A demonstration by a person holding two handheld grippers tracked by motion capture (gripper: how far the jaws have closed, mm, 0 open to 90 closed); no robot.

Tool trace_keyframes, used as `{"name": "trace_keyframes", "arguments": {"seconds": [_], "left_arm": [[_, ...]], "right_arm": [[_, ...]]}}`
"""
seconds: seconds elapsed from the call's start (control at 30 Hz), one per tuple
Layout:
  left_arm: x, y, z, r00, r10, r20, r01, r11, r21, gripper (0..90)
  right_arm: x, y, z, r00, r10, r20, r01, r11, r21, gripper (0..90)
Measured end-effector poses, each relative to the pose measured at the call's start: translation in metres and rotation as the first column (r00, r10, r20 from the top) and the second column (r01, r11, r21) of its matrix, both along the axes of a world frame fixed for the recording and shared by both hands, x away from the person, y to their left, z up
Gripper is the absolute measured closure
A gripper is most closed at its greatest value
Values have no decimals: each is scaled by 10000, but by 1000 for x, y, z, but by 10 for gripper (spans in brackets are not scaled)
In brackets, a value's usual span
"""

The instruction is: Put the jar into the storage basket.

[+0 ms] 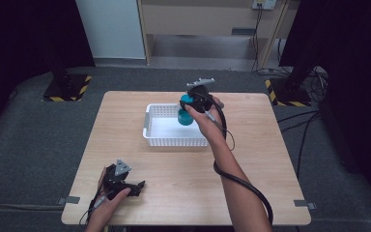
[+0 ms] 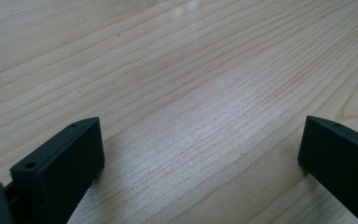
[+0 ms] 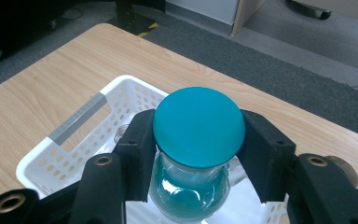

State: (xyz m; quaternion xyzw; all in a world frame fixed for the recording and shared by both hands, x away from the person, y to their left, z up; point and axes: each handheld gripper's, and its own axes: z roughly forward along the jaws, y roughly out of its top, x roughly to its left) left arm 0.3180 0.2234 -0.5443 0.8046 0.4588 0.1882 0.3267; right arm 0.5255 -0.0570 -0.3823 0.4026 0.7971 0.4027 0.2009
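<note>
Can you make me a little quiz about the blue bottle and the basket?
1. True or false: the right tongs are shut on the teal bottle.
2. What is under the bottle? A) white basket B) a red plate C) the floor
3. Fill in: the left tongs, lying on the wooden table, are wide ____.

Key: 1 true. 2 A. 3 open.
</note>
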Motion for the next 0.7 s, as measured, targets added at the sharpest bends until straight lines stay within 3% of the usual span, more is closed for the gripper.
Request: {"name": "trace_keyframes", "arguments": {"seconds": [0.7], "left_arm": [[0, 0, 0, 10000, 6, -1, -6, 10000, -5, 0]], "right_arm": [[6, 7, -20, 9995, -158, -289, 156, 9999, -73, 483]]}}
